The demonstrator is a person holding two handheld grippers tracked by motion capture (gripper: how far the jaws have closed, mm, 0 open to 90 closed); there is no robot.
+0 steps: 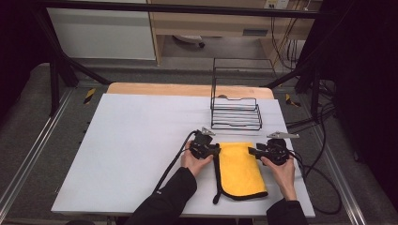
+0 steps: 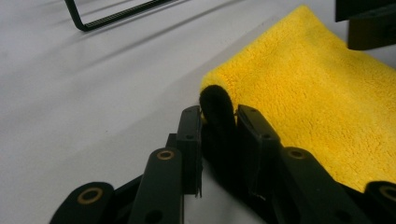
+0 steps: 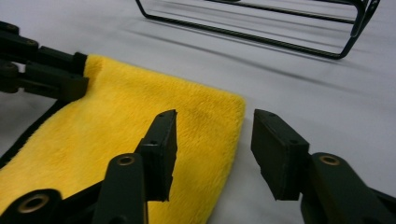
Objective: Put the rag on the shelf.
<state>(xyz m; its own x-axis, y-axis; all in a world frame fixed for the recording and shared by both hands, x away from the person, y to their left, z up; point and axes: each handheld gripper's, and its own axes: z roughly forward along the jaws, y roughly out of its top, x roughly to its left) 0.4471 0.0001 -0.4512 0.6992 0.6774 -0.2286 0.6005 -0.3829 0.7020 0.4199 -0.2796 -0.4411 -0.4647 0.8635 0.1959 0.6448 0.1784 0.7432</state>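
Nearest the person, both forearms come in over the table's [image 1: 122, 154] near edge, sleeves dark, a gripper in each hand. The yellow cloth [image 1: 240, 169] lies folded flat between the hands, right of the table's middle and close to the near edge; its black hem [image 1: 217, 180] runs down the left side and curls round the near corner, where a loop of it trails towards the person.

The left gripper [image 1: 212, 150] sits at the cloth's far-left corner. From the left gripper view its jaws are clenched on the black-edged corner fold [image 2: 217, 106] of the cloth [image 2: 317, 98], pads pressing from both sides. No slack there.

Over to the right gripper [image 1: 252, 151] at the cloth's far-right corner: in the right gripper view the jaws stand apart, released, one pad over the yellow pile [image 3: 140, 121] and the other over bare table [image 3: 299, 88], with the cloth's right edge lying in the gap and neither pad touching it.

Plenty of open white table to the left, wide and bare. On the right only a narrow strip remains before the table edge, with cables trailing off it.

Farther back, the black wire rack [image 1: 236, 112] stands just beyond the cloth's far edge, a slim lane of table between them. Its near rail [image 3: 243, 32] crosses close ahead of the right gripper.
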